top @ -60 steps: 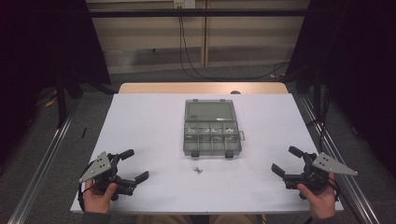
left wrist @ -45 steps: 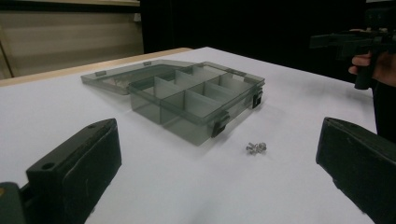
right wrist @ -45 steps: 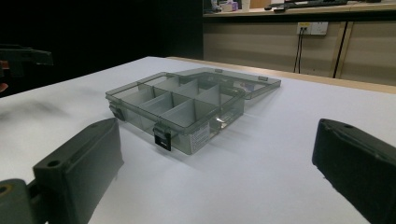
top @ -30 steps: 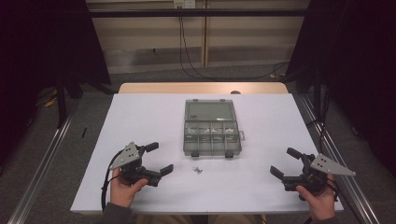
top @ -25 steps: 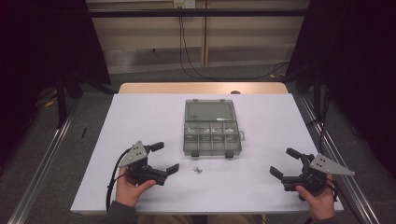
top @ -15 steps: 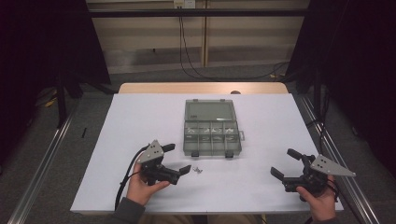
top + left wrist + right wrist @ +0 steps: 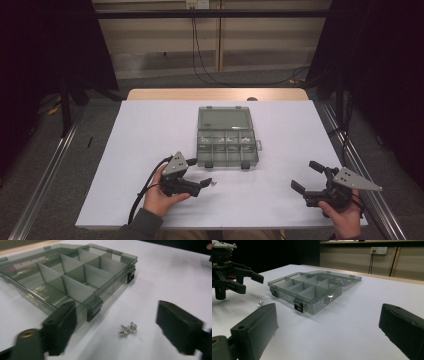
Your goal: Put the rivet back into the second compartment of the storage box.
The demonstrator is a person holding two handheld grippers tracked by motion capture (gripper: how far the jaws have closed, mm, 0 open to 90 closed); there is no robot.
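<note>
A few small silver screws lie in a loose cluster on the white table, just in front of an open smoky-clear compartment box. My left gripper hovers low over them with a jaw on either side. Its jaws have just been closing, but they stand apart and the pads touch nothing. From above, the left gripper sits by the box's front left corner, with the screws at its tips. My right gripper rests open near the front right, empty.
The box's lid lies flat behind it, and the compartments look empty. In the right gripper view, the box stands ahead, the left gripper at the far left. The white table has bare room on all sides; its front edge is close to both hands.
My left gripper has slid right across the table and slightly down to the screws, and its jaws have narrowed. The right gripper has stayed put.
</note>
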